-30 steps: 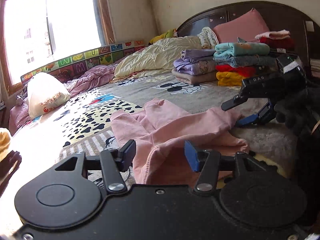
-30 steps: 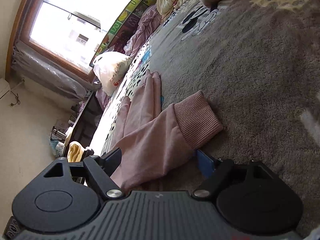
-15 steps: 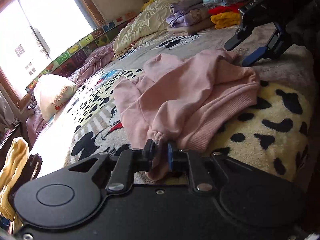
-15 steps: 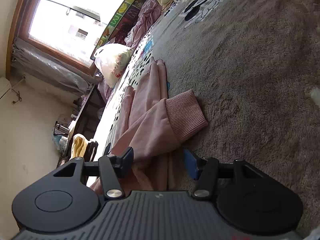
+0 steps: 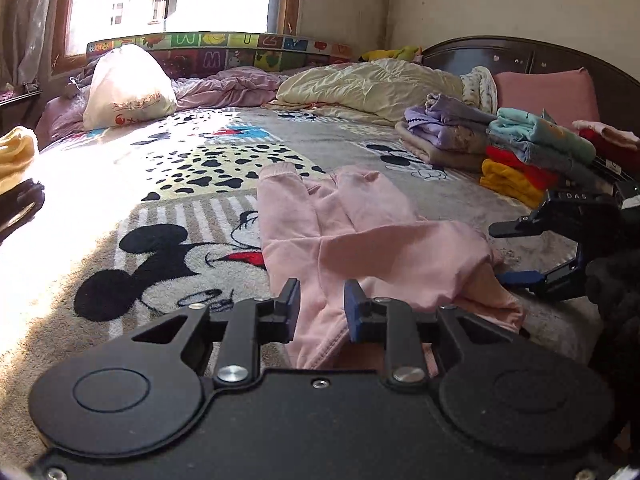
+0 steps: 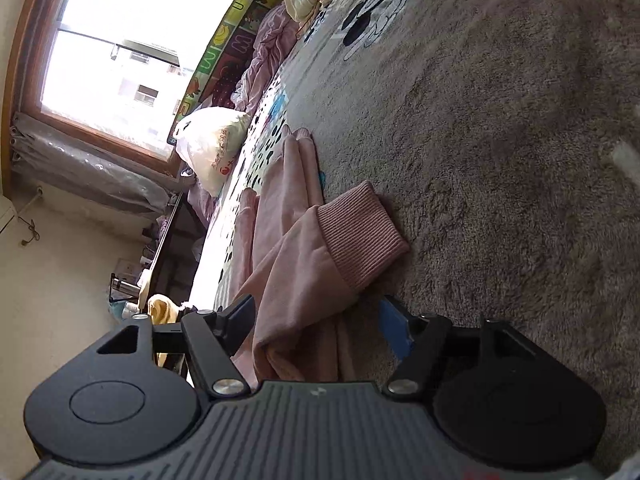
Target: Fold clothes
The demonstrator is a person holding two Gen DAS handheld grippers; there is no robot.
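Note:
A pink garment (image 5: 360, 240) lies on the cartoon-print blanket (image 5: 180, 248), its two legs stretching away toward the window and one part folded across. My left gripper (image 5: 322, 312) sits at the near edge of it. Its jaws are opening, with pink cloth lying in the gap and no pad pressing on it. My right gripper (image 5: 516, 254) is at the garment's right end, held by a black-gloved hand (image 5: 616, 280). In the right wrist view, the right gripper (image 6: 316, 324) straddles the folded pink cloth below the ribbed cuff (image 6: 360, 228). Its jaws are opening too, clear of the cloth.
Stacks of folded clothes (image 5: 520, 152) stand at the back right before a pink pillow (image 5: 544, 92) and dark headboard (image 5: 500, 56). A cream quilt (image 5: 372, 84) and a white bag (image 5: 128, 88) lie near the window. A yellow cloth (image 5: 16, 152) is at the far left.
The left gripper closed on the garment's near edge, swung round with it and has now loosened. The garment lies flatter and longer. The right gripper narrowed, then widened, staying in place.

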